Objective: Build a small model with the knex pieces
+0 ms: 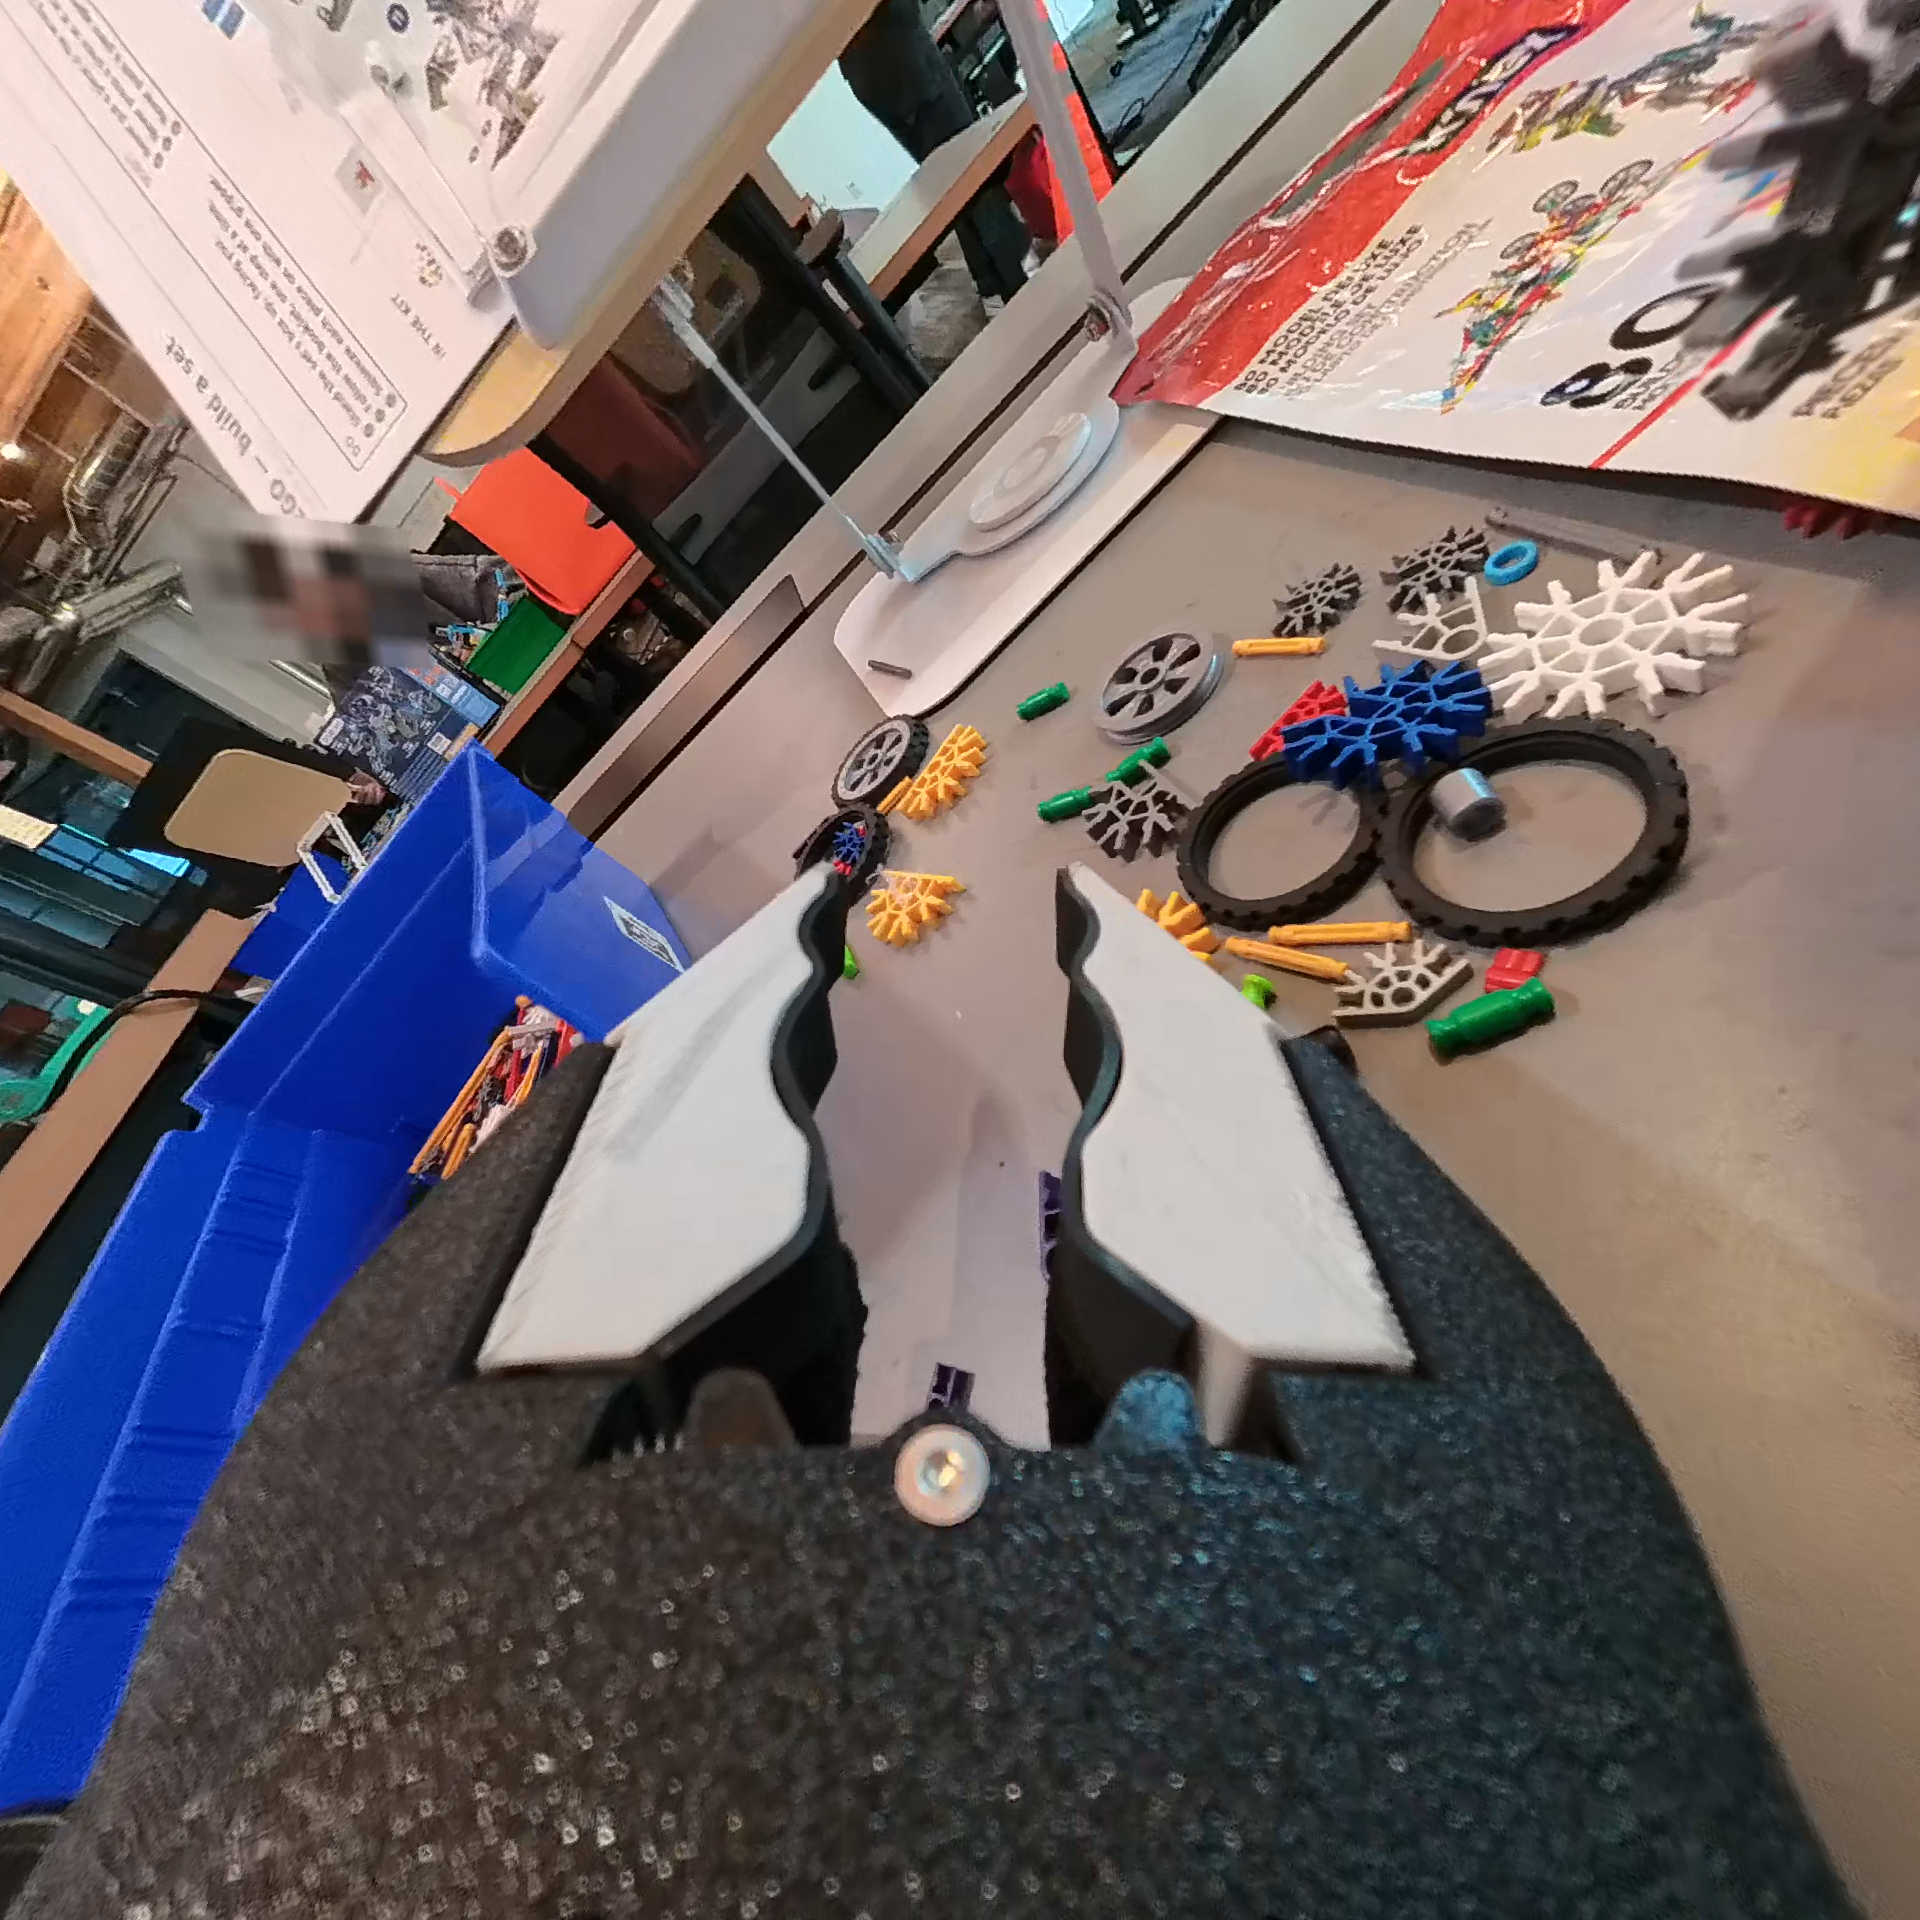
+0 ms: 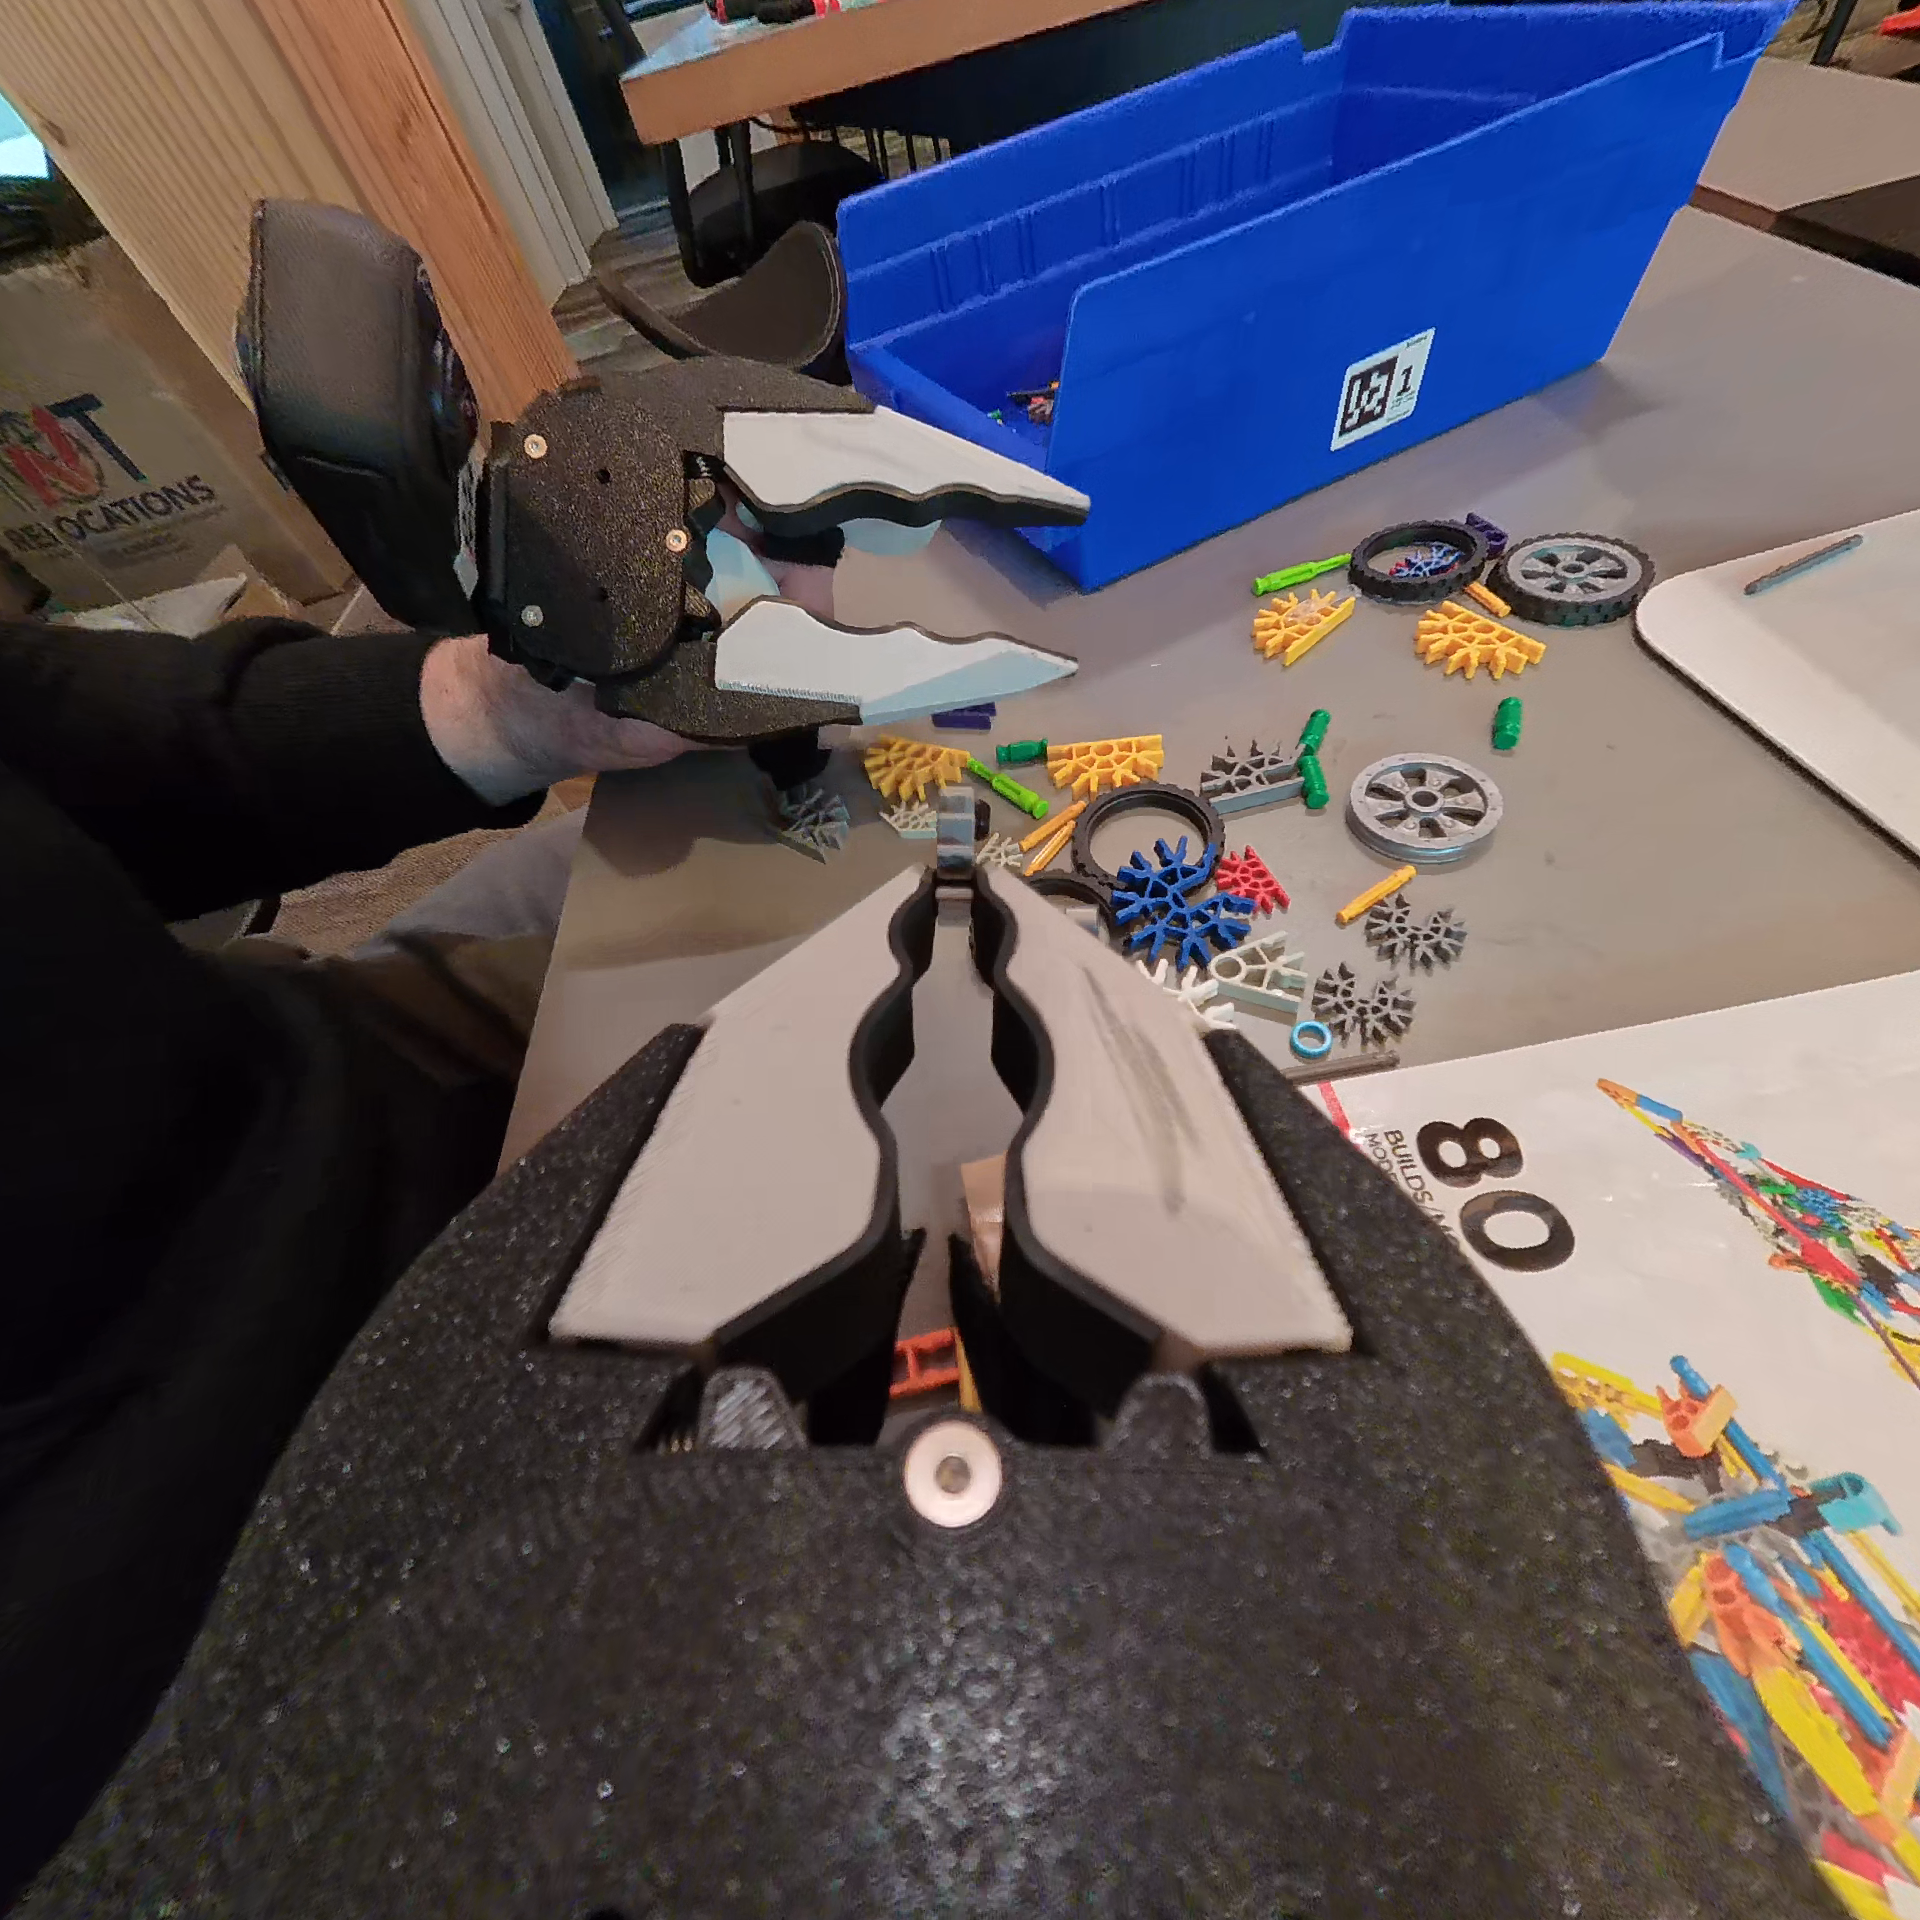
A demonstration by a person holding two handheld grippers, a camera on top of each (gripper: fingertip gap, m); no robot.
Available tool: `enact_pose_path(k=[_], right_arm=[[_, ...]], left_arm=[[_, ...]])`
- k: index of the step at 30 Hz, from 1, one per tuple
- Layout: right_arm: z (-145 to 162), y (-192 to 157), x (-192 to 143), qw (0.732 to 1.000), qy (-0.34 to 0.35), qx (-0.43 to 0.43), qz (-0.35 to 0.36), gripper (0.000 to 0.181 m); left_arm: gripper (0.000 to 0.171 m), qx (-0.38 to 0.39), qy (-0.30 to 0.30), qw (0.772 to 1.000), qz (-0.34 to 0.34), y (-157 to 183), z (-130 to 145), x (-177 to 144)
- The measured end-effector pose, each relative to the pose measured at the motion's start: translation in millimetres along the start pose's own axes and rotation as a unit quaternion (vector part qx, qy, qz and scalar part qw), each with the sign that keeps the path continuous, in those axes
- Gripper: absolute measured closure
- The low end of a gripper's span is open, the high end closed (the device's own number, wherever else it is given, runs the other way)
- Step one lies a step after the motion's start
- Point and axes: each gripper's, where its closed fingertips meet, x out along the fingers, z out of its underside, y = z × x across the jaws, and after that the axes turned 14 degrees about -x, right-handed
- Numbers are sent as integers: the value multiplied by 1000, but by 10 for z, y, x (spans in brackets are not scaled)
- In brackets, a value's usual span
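My right gripper (image 2: 954,878) is shut on a small grey piece (image 2: 956,821) that sticks out past its tips, above a heap of construction-toy parts. In that heap are a blue snowflake connector (image 2: 1174,899), black tyres (image 2: 1148,831) and yellow connectors (image 2: 1103,764). My left gripper (image 1: 951,883) is open and empty, held above the grey table (image 1: 1558,1247). A yellow connector (image 1: 912,904) and a small tyre (image 1: 847,842) lie just beyond its left finger. In the right wrist view a hand holds the left gripper (image 2: 1075,582) beside the blue bin (image 2: 1299,239).
The blue bin (image 1: 416,987) with loose rods stands at the table's left. A picture booklet (image 2: 1662,1351) lies to the right of the heap. A white lamp base (image 1: 997,540) sits behind the parts. A grey wheel hub (image 1: 1158,686) and a white snowflake piece (image 1: 1621,634) lie among them. One gripper's finger ends stand about 12 centimetres off the other's. It is some 7 centimetres from my left tips to the blue snowflake connector (image 2: 1174,899). It turns up in the left wrist view (image 1: 1391,709) as well.
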Motion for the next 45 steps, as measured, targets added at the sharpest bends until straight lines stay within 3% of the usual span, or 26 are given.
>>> enact_pose_path(k=[11,18,27,35,45], right_arm=[[-93,109,-95,992,61,105,-32,176],[-134,94,-109,988,77,126,-48,177],[-81,20,-84,989,51,126,-62,176],[-92,-47,-71,984,55,146,-87,177],[-115,-19,-90,981,66,162,-89,176]], left_arm=[[131,0,28,999,19,48,-101,-133],[127,27,60,993,102,477,-406,-305],[126,38,60,982,177,853,-611,-302],[148,46,74,980,182,1041,-664,-277],[157,24,74,980,184,1018,-684,-247]])
